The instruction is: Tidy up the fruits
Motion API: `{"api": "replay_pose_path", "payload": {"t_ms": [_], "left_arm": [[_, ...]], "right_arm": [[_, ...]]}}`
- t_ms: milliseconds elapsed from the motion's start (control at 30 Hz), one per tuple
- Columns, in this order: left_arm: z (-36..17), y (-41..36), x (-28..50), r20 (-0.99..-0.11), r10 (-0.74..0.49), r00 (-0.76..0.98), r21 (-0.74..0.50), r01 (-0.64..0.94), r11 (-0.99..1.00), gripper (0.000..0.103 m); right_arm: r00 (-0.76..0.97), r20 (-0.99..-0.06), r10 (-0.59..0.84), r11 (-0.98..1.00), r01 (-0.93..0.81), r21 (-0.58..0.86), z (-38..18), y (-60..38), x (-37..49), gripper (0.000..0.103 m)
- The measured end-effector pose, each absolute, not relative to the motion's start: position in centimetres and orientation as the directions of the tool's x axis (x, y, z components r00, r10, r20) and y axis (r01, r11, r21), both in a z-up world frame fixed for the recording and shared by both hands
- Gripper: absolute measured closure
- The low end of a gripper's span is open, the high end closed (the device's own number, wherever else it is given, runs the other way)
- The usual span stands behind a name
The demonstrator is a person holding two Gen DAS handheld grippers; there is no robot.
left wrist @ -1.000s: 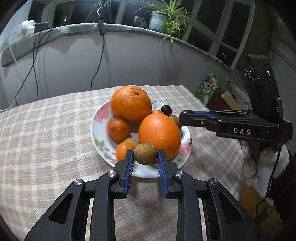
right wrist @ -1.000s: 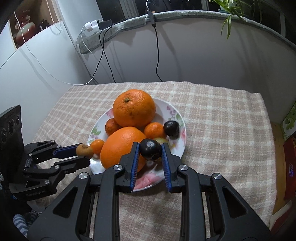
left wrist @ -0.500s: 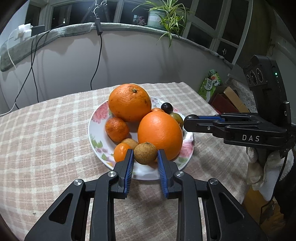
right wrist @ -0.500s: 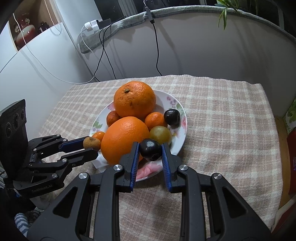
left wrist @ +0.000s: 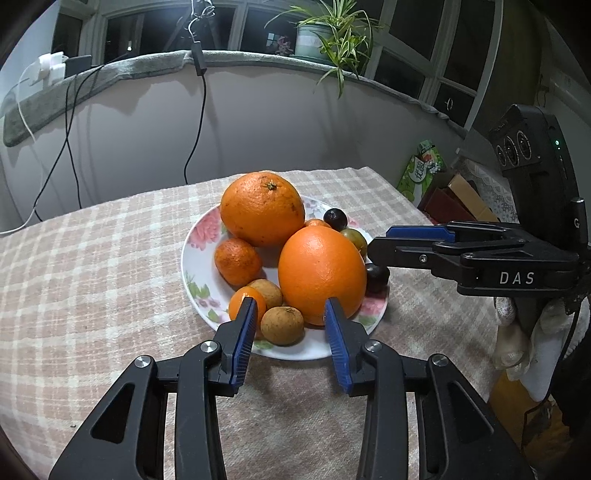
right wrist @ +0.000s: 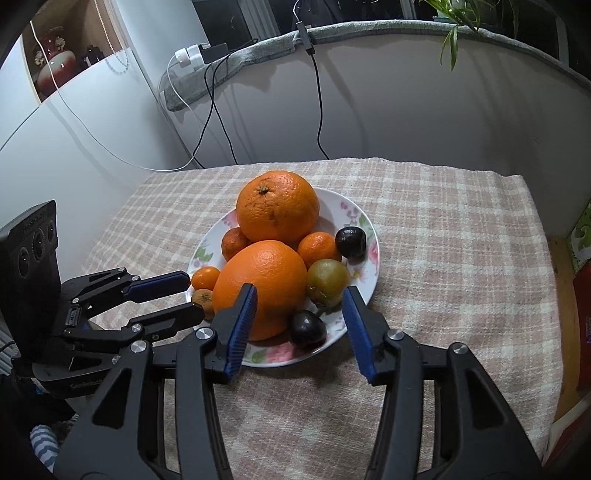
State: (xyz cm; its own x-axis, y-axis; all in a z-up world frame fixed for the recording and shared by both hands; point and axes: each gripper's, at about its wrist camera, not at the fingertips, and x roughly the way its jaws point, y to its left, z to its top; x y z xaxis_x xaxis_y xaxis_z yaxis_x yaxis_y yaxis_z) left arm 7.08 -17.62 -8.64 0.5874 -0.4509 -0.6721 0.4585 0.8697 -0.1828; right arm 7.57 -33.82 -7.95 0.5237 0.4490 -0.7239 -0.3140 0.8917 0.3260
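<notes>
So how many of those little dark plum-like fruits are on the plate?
2. One dark fruit sits at the plate's far right rim; the other lies at the near rim, between the open right gripper's fingers. More could hide behind the oranges.

Fruit [left wrist: 320,273] piled on plate [left wrist: 195,258], plate on tablecloth [left wrist: 92,266].

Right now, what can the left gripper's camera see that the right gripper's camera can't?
Only the left wrist view shows the whole potted plant on the sill, the green carton and the boxes beside the table.

Only the right wrist view shows the white cabinet with a red and white ornament, and the striped fabric low down.

Both show the flowered plate of fruit: two big oranges, the brown fruit and the dark plum. Both grippers' jaws have just been opening, with those last two lying loose between them.
</notes>
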Motion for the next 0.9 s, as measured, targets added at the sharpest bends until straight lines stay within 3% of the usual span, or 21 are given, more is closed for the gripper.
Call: {"api": "replay_pose_path", "payload": {"t_ms": [100,233,467,600,700,900], "left_arm": [[-8.5,-17.6,7.0,-0.67,-0.451,0.59,-0.183,0.458,0.87,0.06],[-8.2,-17.5,6.7,-0.665,-0.451,0.595,-0.18,0.458,0.87,0.057],[-7.3,-16.7,6.1,-0.654,-0.412,0.635,-0.164,0.413,0.896,0.03],[-6.7,-16.0,5.7,-0.648,-0.392,0.653,-0.156,0.39,0.907,0.03],[-6.3,-15.5,5.3,-0.641,-0.378,0.668,-0.149,0.374,0.915,0.022],[-5.5,-14.9,4.4,-0.627,-0.356,0.693,-0.136,0.352,0.926,0.022]], "right_arm": [[0.523,-0.723,0.45,0.891,-0.313,0.328,-7.9,-33.8,7.5,0.052],[0.527,-0.72,0.452,0.89,-0.315,0.328,-7.9,-33.8,7.5,0.043],[0.56,-0.702,0.44,0.898,-0.301,0.322,-7.0,-34.0,7.1,0.022],[0.581,-0.701,0.414,0.91,-0.281,0.304,-6.5,-34.0,6.7,0.018],[0.594,-0.699,0.398,0.917,-0.274,0.289,-6.2,-33.9,6.4,0.015],[0.637,-0.693,0.337,0.941,-0.257,0.222,-5.5,-33.1,5.0,0.013]]}}
